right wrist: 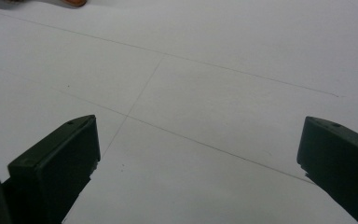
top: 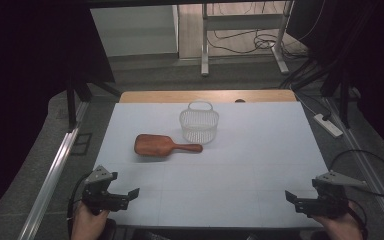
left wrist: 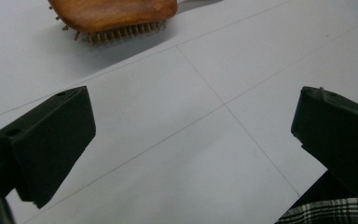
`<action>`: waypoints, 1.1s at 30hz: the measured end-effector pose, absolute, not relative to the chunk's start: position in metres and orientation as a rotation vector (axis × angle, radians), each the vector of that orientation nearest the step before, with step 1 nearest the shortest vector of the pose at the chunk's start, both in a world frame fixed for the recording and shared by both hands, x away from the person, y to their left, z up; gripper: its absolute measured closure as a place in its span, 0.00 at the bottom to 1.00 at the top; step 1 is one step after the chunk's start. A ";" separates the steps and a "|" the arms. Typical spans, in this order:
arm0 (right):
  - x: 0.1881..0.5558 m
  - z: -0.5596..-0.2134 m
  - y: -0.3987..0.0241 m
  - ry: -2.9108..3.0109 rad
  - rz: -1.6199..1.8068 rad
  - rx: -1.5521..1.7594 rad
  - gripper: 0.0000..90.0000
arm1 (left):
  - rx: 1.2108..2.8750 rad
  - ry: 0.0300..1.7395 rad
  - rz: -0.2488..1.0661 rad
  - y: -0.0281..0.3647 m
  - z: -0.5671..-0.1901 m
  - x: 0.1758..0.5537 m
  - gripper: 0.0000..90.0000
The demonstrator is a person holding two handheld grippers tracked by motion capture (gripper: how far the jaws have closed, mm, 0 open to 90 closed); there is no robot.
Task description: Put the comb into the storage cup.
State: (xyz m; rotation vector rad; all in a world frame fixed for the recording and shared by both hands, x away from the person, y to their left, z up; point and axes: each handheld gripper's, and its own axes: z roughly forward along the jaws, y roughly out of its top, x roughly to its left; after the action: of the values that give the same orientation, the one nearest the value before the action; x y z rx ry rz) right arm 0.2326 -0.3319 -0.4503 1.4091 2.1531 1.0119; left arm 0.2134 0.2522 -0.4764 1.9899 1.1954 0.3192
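Observation:
A brown wooden hairbrush (top: 155, 145) lies bristles down on the white table sheet (top: 240, 165), left of centre, its handle pointing right. Just behind the handle stands a white wire basket (top: 199, 125) with a loop handle. My left gripper (top: 127, 196) rests at the front left corner, open, its jaws wide apart with nothing between them. The left gripper view has the left gripper (left wrist: 193, 121) over bare sheet and the hairbrush (left wrist: 114, 14) ahead at the top. My right gripper (top: 295, 201) sits at the front right, also open and empty; the right gripper (right wrist: 198, 149) looks over bare sheet.
A wooden table edge (top: 205, 96) runs along the back of the sheet. A metal rail (top: 50, 180) lies left of the table. A power strip (top: 328, 125) and cables lie on the floor to the right. Desk legs (top: 205, 45) stand beyond.

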 end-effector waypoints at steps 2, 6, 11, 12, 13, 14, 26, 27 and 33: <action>0.233 -0.450 -0.332 2.151 1.014 1.409 0.00 | 1.993 1.198 0.320 0.252 -0.476 0.213 0.00; 0.234 -0.450 -0.330 2.155 1.005 1.400 0.00 | 1.987 1.200 0.314 0.254 -0.476 0.212 0.00; 0.234 -0.450 -0.330 2.166 1.002 1.394 0.00 | 1.984 1.201 0.297 0.255 -0.477 0.213 0.00; 0.234 -0.450 -0.330 2.172 0.999 1.389 0.00 | 1.985 1.200 0.295 0.255 -0.477 0.213 0.00; 0.234 -0.450 -0.329 2.171 1.001 1.386 0.00 | 1.985 1.200 0.295 0.255 -0.477 0.213 0.00; 0.234 -0.450 -0.329 2.173 0.998 1.385 0.00 | 1.981 1.201 0.291 0.256 -0.477 0.213 0.00; 0.234 -0.451 -0.327 2.182 0.981 1.375 0.00 | 1.987 1.209 0.266 0.255 -0.477 0.215 0.00; 0.234 -0.451 -0.328 2.184 0.980 1.376 0.00 | 1.993 1.209 0.266 0.255 -0.477 0.216 0.00; 0.235 -0.451 -0.327 2.192 0.978 1.375 0.00 | 2.003 1.196 0.276 0.252 -0.476 0.218 0.00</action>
State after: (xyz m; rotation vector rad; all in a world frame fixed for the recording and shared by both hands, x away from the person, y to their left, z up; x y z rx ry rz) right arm 0.2347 -0.3274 -0.4509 1.3751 2.1917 0.9780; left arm 0.2182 0.2518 -0.4764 2.0026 1.1962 0.2759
